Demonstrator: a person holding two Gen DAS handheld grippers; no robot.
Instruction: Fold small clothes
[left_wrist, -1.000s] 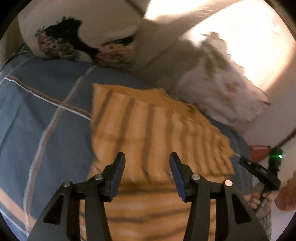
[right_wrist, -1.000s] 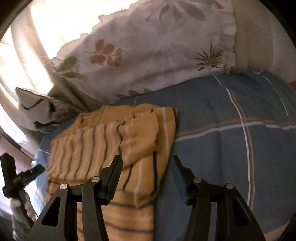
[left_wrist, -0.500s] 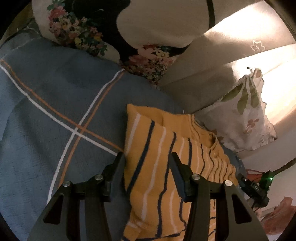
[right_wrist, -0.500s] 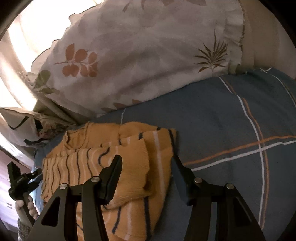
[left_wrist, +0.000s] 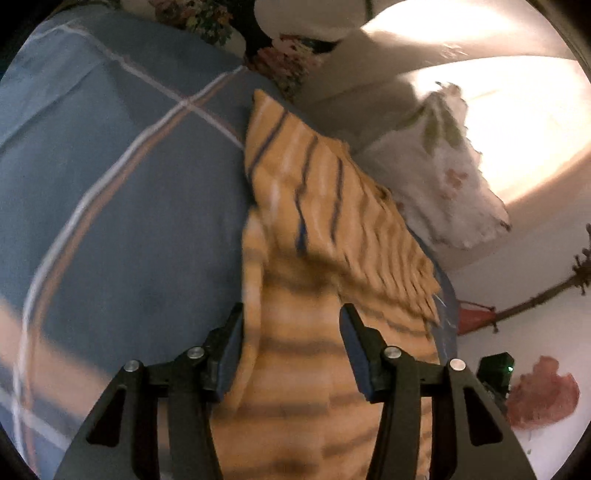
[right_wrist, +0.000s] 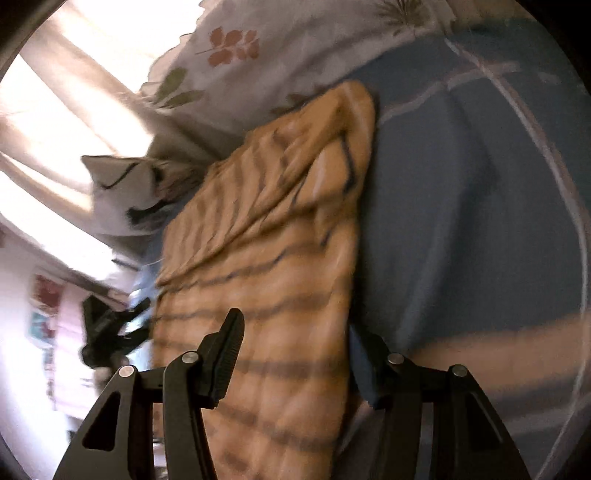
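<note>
Half a second back you hold both grippers back from the striped top (left_wrist: 317, 206). Now your left gripper (left_wrist: 291, 328) sits low over its near left edge, cloth running from 12 to 6 o'clock between the jaws. Your right gripper (right_wrist: 295, 336) likewise straddles the near right edge. Both views blurred.

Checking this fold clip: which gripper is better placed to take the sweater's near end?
Roughly equal; slightly the left gripper: its open fingers bracket the striped sweater, whereas the right gripper straddles its edge.
</note>
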